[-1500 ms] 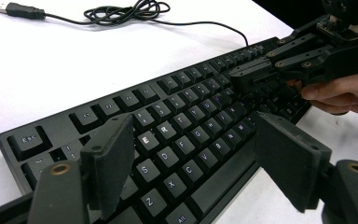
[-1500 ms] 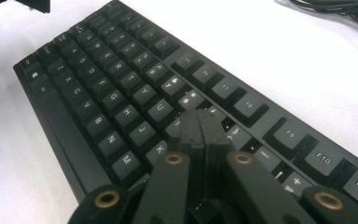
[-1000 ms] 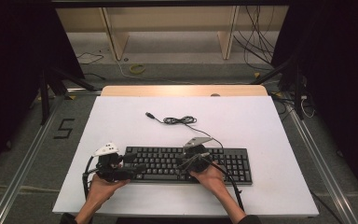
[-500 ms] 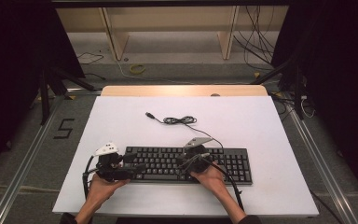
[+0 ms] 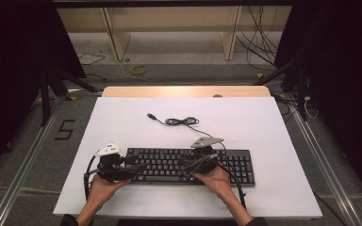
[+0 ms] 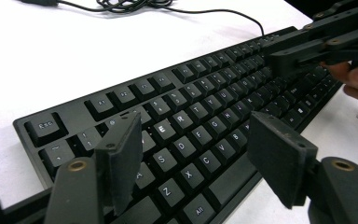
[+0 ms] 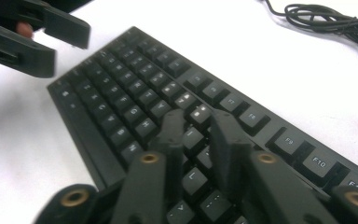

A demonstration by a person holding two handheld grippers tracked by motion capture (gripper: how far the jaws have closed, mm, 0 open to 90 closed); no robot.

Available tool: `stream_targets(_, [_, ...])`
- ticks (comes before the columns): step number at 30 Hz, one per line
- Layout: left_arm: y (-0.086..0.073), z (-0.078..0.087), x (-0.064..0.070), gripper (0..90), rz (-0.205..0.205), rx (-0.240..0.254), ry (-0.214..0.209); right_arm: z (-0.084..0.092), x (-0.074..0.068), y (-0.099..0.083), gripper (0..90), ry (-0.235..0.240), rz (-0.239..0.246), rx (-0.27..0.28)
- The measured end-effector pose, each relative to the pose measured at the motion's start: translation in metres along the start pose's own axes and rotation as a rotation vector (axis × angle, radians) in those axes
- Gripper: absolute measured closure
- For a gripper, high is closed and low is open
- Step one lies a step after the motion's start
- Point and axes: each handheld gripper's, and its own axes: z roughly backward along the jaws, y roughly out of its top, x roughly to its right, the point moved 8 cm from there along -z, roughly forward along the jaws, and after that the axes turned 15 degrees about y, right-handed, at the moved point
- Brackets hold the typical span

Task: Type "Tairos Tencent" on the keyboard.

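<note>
Covering the table: a white sheet or board (image 5: 122, 122), bare apart from the keyboard, its cable and the two grippers.
Table edge: a strip of light wood (image 5: 184, 91) shows along the far side.
Keyboard: a black keyboard (image 5: 235, 165) lies flat near the person's edge of the white surface, long side running left to right.
Cable: a thin black cable (image 5: 181, 121) runs from the keyboard's back edge to a loose coil on the white surface behind it, ending in a plug (image 5: 151, 115) lying flat to the coil's left.
Left gripper: the left gripper (image 6: 191, 163) hovers over the keyboard's left end, its jaws spread with letter keys showing between them; they have just been closing a little, and nothing is between the pads.
Right gripper: the right gripper (image 7: 196, 133) sits low over the middle keys, jaws a narrow gap apart and just opening; whether the tips touch a key I cannot tell.
Hands: both hands come in from the near edge, each holding its gripper.
Floor: grey, with a dark figure 5 (image 5: 65, 129) marked left of the table and metal rails (image 5: 23, 160) along both sides.
Background: light wooden shelving (image 5: 169, 28), loose cables and a yellow coil (image 5: 139, 69) on the floor, dark panels at both sides.
</note>
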Motion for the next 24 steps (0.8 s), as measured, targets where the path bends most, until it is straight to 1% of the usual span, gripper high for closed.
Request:
stream_targets(1, [0.000, 0.000, 0.000, 37.1, 0.001, -0.001, 0.002, 0.002, -0.002, 0.000, 67.8, 0.010, -0.003, 0.004])
stream_targets(2, [0.000, 0.000, -0.001, 37.4, -0.001, -0.003, 0.006, 0.002, -0.002, 0.000, 67.8, 0.010, -0.003, 0.004])
stream_targets(3, [0.000, -0.001, -0.001, 38.1, -0.003, -0.005, 0.010, 0.003, -0.005, 0.000, 63.3, 0.020, -0.001, 0.005])
stream_targets(4, [-0.001, -0.001, -0.002, 38.1, -0.003, -0.007, 0.013, 0.003, -0.005, 0.000, 63.3, 0.020, -0.001, 0.005])
stream_targets(6, [-0.001, -0.001, -0.002, 39.6, -0.003, -0.008, 0.017, 0.004, -0.007, 0.001, 57.9, 0.027, -0.002, 0.008])
stream_targets(10, [0.000, -0.001, -0.004, 43.4, -0.006, -0.008, 0.021, 0.006, -0.011, 0.002, 51.7, 0.039, -0.005, 0.021])
stream_targets(14, [-0.001, -0.002, -0.004, 46.6, -0.004, -0.013, 0.022, 0.008, -0.012, 0.002, 43.7, 0.034, -0.009, 0.026])
stream_targets(21, [-0.001, -0.003, -0.005, 49.6, -0.015, -0.018, 0.026, 0.009, -0.013, 0.002, 39.7, 0.035, -0.005, 0.028])
stream_targets(22, [-0.001, -0.004, -0.004, 50.5, -0.010, -0.021, 0.027, 0.009, -0.014, 0.002, 39.4, 0.035, -0.006, 0.031])
stream_targets(24, [-0.001, -0.005, -0.004, 52.2, -0.016, -0.028, 0.030, 0.010, -0.014, 0.002, 38.7, 0.038, -0.006, 0.032])
